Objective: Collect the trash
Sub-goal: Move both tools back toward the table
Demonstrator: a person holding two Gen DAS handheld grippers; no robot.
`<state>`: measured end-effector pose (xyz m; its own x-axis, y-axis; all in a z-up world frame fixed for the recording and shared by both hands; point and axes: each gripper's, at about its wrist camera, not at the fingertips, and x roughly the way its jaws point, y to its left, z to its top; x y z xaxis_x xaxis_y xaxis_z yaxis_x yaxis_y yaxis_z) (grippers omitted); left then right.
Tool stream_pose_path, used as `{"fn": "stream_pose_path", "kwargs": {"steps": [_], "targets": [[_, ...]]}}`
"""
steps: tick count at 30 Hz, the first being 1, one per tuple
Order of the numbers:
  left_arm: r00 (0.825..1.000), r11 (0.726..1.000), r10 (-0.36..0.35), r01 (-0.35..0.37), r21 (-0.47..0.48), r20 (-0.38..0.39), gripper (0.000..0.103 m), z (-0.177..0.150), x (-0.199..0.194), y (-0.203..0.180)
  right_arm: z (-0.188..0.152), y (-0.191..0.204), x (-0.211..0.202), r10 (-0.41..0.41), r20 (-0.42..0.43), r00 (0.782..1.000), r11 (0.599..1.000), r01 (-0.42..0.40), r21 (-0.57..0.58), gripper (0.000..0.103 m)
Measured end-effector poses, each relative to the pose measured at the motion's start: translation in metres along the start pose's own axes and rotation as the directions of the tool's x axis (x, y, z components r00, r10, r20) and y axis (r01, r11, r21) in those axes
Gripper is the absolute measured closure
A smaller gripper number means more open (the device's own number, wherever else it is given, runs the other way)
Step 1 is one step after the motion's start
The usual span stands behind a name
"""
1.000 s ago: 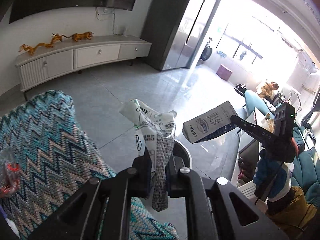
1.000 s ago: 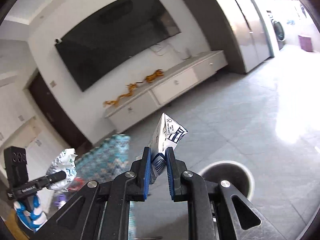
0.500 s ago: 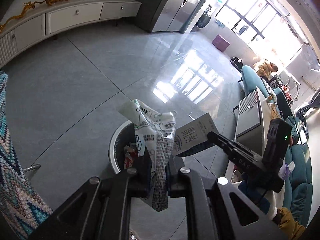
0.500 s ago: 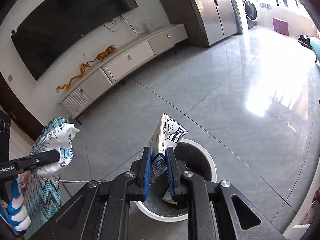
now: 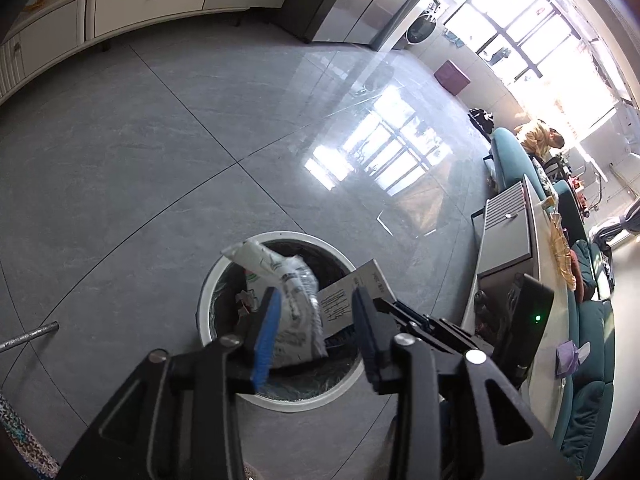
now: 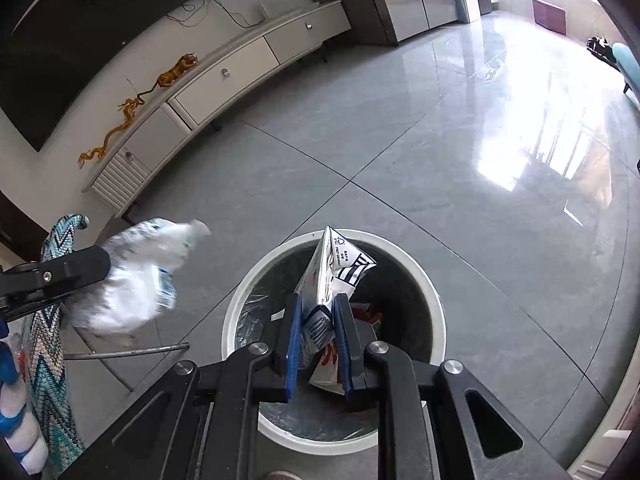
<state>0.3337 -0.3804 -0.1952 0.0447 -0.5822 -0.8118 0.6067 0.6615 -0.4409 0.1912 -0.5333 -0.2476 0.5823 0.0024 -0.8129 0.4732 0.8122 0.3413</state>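
So both grippers are hanging right over the round white-rimmed trash bin (image 6: 434, 300) on the grey tile floor (image 6: 400, 128), angled down into it. The left gripper (image 5: 316, 320) has just been opening its jaws, and the crumpled white plastic wrapper (image 5: 288, 292) is sitting between them, leaning on the blue pad of the left finger but not squeezed, with a clear gap to the other finger. From the right wrist view that same wrapper is showing up blurry, to the left of the bin. The right gripper (image 6: 318, 332) is clamping a flattened white and blue carton (image 6: 336, 272), which is sticking up above the bin's mouth. The bin is already holding some rubbish, red-printed packaging among it. A zigzag-patterned chair (image 6: 48, 352) is sitting at the near left, and a white TV cabinet (image 6: 224, 76) with golden dragon figurines (image 6: 132, 108) is running along the far wall.
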Motion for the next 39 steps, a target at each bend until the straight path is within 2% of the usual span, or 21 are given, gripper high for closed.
{"fn": "stream_pose_path", "kwargs": {"steps": [1, 5, 8, 12, 14, 16, 20, 23, 25, 30, 32, 33, 39], "targets": [[1.0, 1.0, -0.002, 0.002, 0.0, 0.005, 0.057, 0.001, -0.001, -0.001, -0.001, -0.001, 0.002, -0.003, -0.004, 1.0, 1.0, 0.003, 0.004, 0.085], [1.0, 1.0, -0.007, 0.006, 0.008, 0.03, 0.057, -0.002, -0.015, -0.003, -0.001, 0.0, -0.006, -0.004, 0.007, 1.0, 1.0, 0.004, 0.005, 0.064], [0.998, 1.0, 0.014, -0.015, 0.023, 0.062, 0.057, -0.005, -0.035, -0.008, 0.001, 0.002, -0.019, -0.006, 0.031, 1.0, 1.0, 0.006, 0.006, 0.055], [0.989, 0.997, 0.047, -0.055, 0.056, 0.137, 0.057, -0.014, -0.072, -0.017, 0.003, 0.007, -0.046, -0.004, 0.081, 0.997, 1.0, 0.004, 0.003, 0.046], [0.979, 0.995, 0.063, -0.078, 0.069, 0.193, 0.057, -0.02, -0.096, -0.024, 0.003, 0.014, -0.066, -0.011, 0.117, 0.993, 1.0, 0.013, -0.014, 0.035], [0.965, 0.994, 0.065, -0.085, 0.07, 0.256, 0.057, -0.026, -0.122, -0.03, 0.003, 0.019, -0.086, -0.022, 0.157, 0.987, 0.999, 0.027, -0.031, 0.028], [0.924, 0.99, 0.084, -0.121, 0.077, 0.373, 0.057, -0.044, -0.175, -0.046, 0.002, 0.036, -0.136, -0.042, 0.255, 0.966, 0.995, 0.063, -0.075, 0.013], [0.907, 0.983, 0.099, -0.152, 0.099, 0.409, 0.057, -0.061, -0.207, -0.053, -0.002, 0.053, -0.172, -0.041, 0.324, 0.945, 0.991, 0.079, -0.108, 0.006], [0.898, 0.981, 0.105, -0.165, 0.107, 0.426, 0.057, -0.072, -0.227, -0.056, -0.007, 0.068, -0.199, -0.034, 0.37, 0.928, 0.987, 0.09, -0.133, 0.003], [0.848, 0.971, 0.131, -0.214, 0.106, 0.513, 0.056, -0.102, -0.283, -0.062, -0.018, 0.101, -0.256, 0.013, 0.452, 0.892, 0.98, 0.079, -0.183, 0.001], [0.83, 0.971, 0.135, -0.219, 0.093, 0.541, 0.045, -0.116, -0.306, -0.06, -0.023, 0.116, -0.279, 0.039, 0.482, 0.875, 0.976, 0.069, -0.204, 0.0], [0.82, 0.971, 0.14, -0.223, 0.084, 0.555, 0.043, -0.123, -0.318, -0.059, -0.024, 0.122, -0.286, 0.053, 0.49, 0.87, 0.975, 0.061, -0.213, 0.0], [0.762, 0.967, 0.178, -0.253, 0.033, 0.622, 0.043, -0.155, -0.377, -0.048, -0.039, 0.161, -0.334, 0.137, 0.529, 0.837, 0.957, 0.025, -0.288, 0.0]]}}
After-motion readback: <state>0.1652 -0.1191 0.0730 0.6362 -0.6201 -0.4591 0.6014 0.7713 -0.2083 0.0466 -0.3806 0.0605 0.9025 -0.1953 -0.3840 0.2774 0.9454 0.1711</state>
